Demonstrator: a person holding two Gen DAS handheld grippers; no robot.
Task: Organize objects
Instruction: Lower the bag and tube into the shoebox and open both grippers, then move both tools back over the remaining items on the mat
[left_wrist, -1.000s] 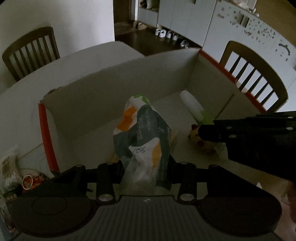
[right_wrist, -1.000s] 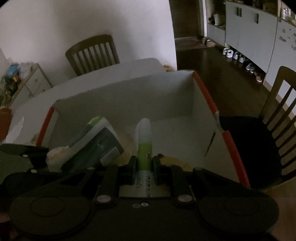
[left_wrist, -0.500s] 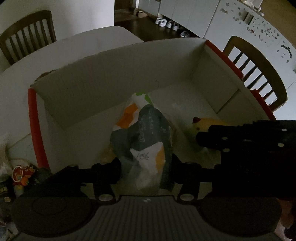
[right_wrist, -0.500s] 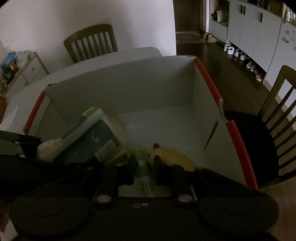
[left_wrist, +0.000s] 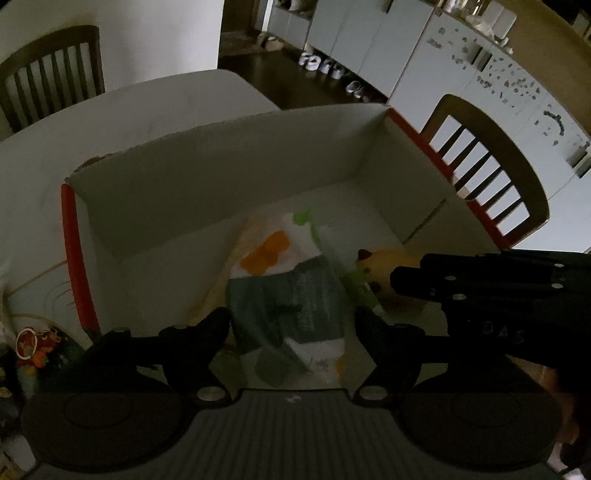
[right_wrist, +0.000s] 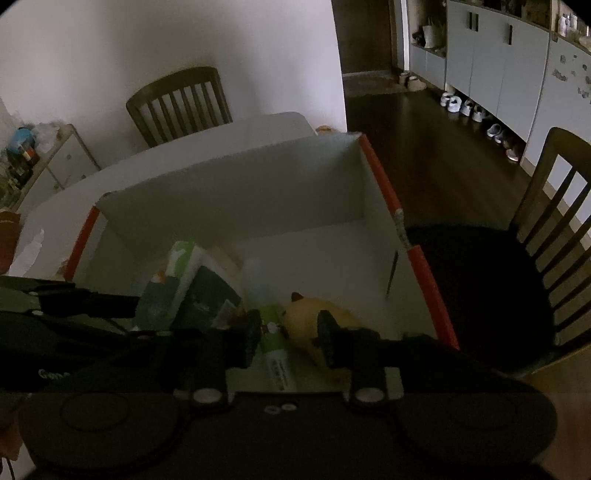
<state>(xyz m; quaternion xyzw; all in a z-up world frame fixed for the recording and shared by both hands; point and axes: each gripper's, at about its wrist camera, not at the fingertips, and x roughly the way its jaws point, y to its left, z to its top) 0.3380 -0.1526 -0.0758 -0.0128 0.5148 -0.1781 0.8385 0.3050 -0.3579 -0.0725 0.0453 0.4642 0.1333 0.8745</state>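
My left gripper (left_wrist: 291, 325) has just opened wide around the blurred green-and-white soft pack (left_wrist: 288, 295). The right gripper (right_wrist: 288, 338) has also just opened, freeing the green-and-white tube (right_wrist: 275, 349). Both lie inside the white orange-edged cardboard box (right_wrist: 236, 192) — dim, details unclear.

Your left gripper (left_wrist: 291, 325) is matte black, with a ribbed grey plate behind two round housings and silver screws at the finger bases. Your right gripper (right_wrist: 288, 336) matches it; faint lettering on its side is probably a brand mark.
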